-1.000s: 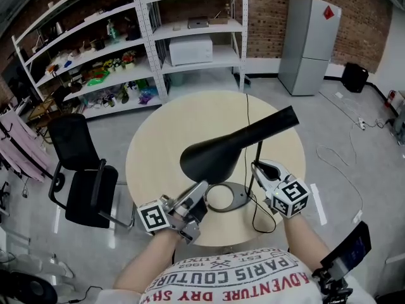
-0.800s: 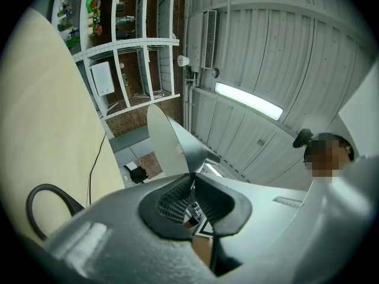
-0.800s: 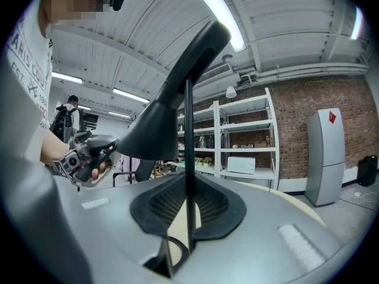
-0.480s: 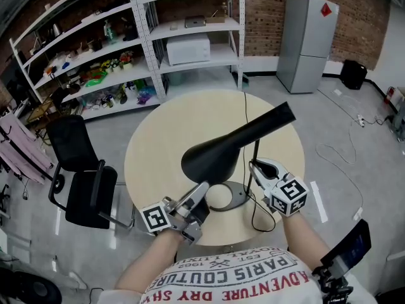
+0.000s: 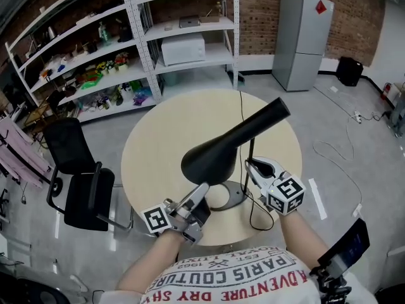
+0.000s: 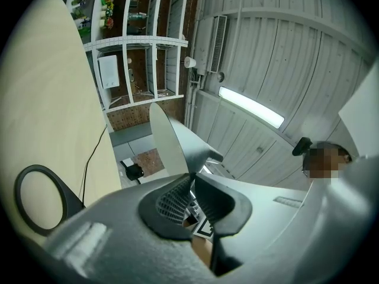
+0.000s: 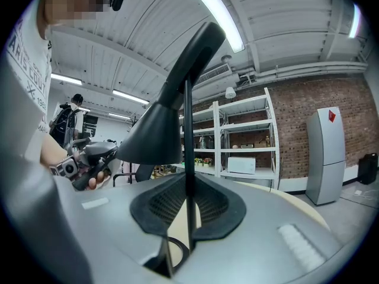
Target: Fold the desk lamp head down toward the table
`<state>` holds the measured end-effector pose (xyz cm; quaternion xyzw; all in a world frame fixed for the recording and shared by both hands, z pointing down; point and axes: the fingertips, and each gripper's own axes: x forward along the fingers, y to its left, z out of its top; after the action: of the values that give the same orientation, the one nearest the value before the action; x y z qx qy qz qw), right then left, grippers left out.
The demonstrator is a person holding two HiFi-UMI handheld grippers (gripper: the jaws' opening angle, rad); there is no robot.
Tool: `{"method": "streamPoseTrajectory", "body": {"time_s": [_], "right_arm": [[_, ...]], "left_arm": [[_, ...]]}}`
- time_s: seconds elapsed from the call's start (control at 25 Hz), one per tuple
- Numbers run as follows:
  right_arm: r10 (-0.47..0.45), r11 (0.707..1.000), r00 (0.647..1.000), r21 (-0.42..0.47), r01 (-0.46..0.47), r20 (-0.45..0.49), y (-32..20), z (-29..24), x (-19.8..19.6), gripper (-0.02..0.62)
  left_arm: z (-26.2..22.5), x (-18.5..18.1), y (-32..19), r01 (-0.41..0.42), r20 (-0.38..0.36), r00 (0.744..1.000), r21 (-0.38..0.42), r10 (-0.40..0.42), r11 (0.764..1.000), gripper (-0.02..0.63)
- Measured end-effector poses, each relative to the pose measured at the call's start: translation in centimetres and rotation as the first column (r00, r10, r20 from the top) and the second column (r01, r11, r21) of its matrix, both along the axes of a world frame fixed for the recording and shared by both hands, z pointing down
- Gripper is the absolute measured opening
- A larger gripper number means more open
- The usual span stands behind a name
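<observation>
The black desk lamp stands on the round beige table [image 5: 161,138]. Its cone-shaped head [image 5: 234,141] slants up to the right above the ring base [image 5: 238,198]. My left gripper [image 5: 201,190] reaches up from the near edge and is shut on the lower rim of the wide shade. In the left gripper view the shade's edge [image 6: 172,138] runs straight into the closed pads of the left gripper [image 6: 190,179]. My right gripper [image 5: 250,166] is shut on the thin upright stem [image 5: 251,152]. In the right gripper view the stem [image 7: 188,135] passes between the pads of the right gripper [image 7: 188,203], with the head [image 7: 166,117] above.
The lamp's cord [image 5: 242,116] trails across the table to the far edge. A black chair [image 5: 82,170] stands left of the table. Metal shelves [image 5: 183,30] and a grey fridge [image 5: 304,40] line the back wall.
</observation>
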<state>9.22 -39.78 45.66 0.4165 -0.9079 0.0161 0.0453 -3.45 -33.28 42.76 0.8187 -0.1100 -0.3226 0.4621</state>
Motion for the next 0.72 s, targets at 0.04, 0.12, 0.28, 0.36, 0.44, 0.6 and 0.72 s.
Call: {"method": "streamPoseTrajectory", "body": {"time_s": [0.04, 0.12, 0.28, 0.36, 0.44, 0.6, 0.72], "right_arm": [[0.0, 1.0, 1.0, 0.0, 0.0, 0.001, 0.0, -0.1, 0.0, 0.046], [0.0, 1.0, 1.0, 0.002, 0.0, 0.002, 0.0, -0.3, 0.0, 0.046], [-0.001, 1.0, 1.0, 0.001, 0.001, 0.006, 0.2, -0.3, 0.0, 0.046], [-0.002, 1.0, 1.0, 0.002, 0.002, 0.008, 0.2, -0.3, -0.1, 0.046], [-0.004, 1.0, 1.0, 0.002, 0.004, 0.008, 0.2, -0.3, -0.1, 0.046], [-0.005, 1.0, 1.0, 0.0, 0.005, 0.009, 0.3, -0.4, -0.2, 0.046], [-0.006, 1.0, 1.0, -0.003, 0.006, 0.011, 0.4, -0.5, -0.2, 0.046]], "left_arm": [[0.0, 0.1, 0.0, -0.003, -0.003, 1.0, -0.002, 0.003, 1.0, 0.029], [0.0, 0.3, 0.0, -0.009, -0.012, 1.0, -0.011, 0.009, 1.0, 0.031], [0.4, 0.8, 0.3, -0.02, -0.033, 0.999, -0.032, 0.019, 0.999, 0.031], [0.6, 0.9, 0.3, -0.023, -0.04, 0.999, -0.037, 0.021, 0.999, 0.032], [0.7, 1.1, 0.3, -0.025, -0.048, 0.999, -0.041, 0.023, 0.999, 0.032], [0.7, 1.4, 0.4, -0.034, -0.063, 0.998, -0.05, 0.03, 0.998, 0.032], [0.8, 1.7, 0.5, -0.04, -0.074, 0.997, -0.06, 0.036, 0.997, 0.034]]}}
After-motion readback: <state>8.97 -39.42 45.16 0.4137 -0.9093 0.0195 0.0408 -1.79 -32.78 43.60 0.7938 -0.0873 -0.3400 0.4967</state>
